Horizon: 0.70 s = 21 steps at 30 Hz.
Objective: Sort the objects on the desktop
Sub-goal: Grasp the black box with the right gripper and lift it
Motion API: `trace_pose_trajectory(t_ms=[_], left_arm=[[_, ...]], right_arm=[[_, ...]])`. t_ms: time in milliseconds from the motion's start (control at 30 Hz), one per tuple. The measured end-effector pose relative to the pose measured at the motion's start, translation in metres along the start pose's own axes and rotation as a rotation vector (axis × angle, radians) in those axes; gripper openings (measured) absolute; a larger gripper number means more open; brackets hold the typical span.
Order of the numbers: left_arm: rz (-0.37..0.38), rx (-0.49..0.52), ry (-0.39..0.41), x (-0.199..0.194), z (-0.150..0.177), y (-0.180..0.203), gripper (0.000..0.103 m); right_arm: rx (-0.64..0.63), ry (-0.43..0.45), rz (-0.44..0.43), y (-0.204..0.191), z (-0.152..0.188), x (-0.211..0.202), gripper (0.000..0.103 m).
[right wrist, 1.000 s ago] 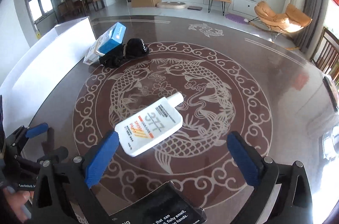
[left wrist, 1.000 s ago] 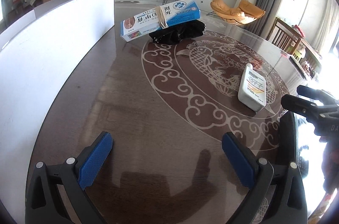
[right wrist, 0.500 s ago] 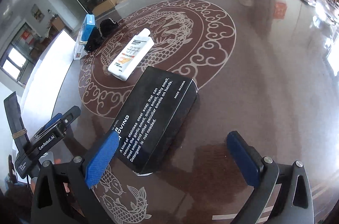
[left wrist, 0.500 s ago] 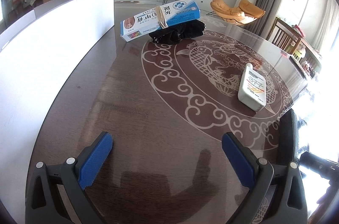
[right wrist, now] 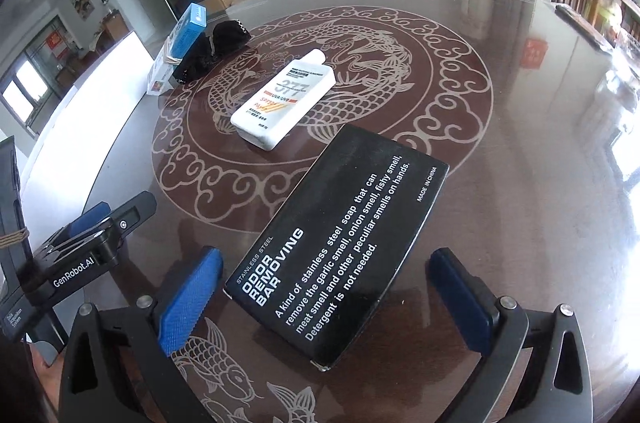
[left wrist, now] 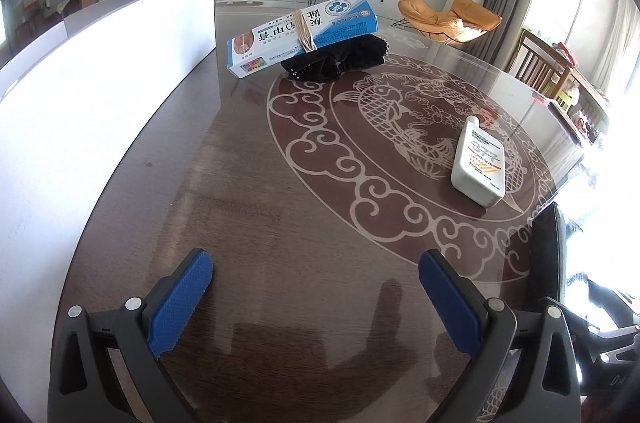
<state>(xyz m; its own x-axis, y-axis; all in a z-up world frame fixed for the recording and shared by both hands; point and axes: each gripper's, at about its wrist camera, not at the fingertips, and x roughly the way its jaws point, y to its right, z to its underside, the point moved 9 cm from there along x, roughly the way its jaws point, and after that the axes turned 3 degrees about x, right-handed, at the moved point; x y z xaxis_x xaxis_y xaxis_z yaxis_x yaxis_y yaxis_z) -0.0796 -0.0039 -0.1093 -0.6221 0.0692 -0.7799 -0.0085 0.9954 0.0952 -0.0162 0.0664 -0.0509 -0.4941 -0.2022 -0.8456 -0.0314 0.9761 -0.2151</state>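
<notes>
Here the right gripper [right wrist: 324,297] has its blue textured pads spread wide, either side of the near end of a flat black cardboard box printed "ODOR REMOVING BAR" [right wrist: 340,255], which lies slantwise on the glossy dark-brown table with pale fish-and-cloud inlay [right wrist: 520,163]; whether a pad touches the box cannot be told. The left gripper [left wrist: 316,299] is likewise wide apart, with nothing between its pads, low over bare tabletop; in the right wrist view it shows at the left edge, partly cut off. Beyond the box lies a flat white plastic bottle marked "377" [right wrist: 282,103], cap pointing away. Farther back, a long blue-and-white carton bound with a rubber band [left wrist: 302,33] rests tilted on a crumpled black cloth-like bundle [left wrist: 340,63], whose true form is hard to make out. A tall white panel [left wrist: 100,83] runs along the table's left side and hides what is behind it. Glare washes out the right edge of the left wrist view.
</notes>
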Motion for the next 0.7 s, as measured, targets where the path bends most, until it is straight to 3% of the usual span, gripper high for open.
trace_pose_trajectory(t_ms=[100, 267, 500, 700], left_arm=[[0.000, 0.000, 0.000, 0.000, 0.000, 0.000, 0.103], [-0.001, 0.001, 0.000, 0.000, 0.000, 0.000, 0.103], [-0.007, 0.006, -0.004, 0.000, 0.000, 0.000, 0.103], [-0.013, 0.011, -0.006, 0.000, 0.001, 0.000, 0.103]], right_arm=[[-0.066, 0.006, 0.016, -0.008, 0.002, 0.002, 0.103], [-0.188, 0.004, 0.126, -0.013, 0.005, 0.013, 0.103], [-0.205, 0.040, 0.103, -0.011, 0.004, 0.013, 0.103], [-0.249, 0.001, 0.077, -0.012, 0.004, 0.013, 0.103]])
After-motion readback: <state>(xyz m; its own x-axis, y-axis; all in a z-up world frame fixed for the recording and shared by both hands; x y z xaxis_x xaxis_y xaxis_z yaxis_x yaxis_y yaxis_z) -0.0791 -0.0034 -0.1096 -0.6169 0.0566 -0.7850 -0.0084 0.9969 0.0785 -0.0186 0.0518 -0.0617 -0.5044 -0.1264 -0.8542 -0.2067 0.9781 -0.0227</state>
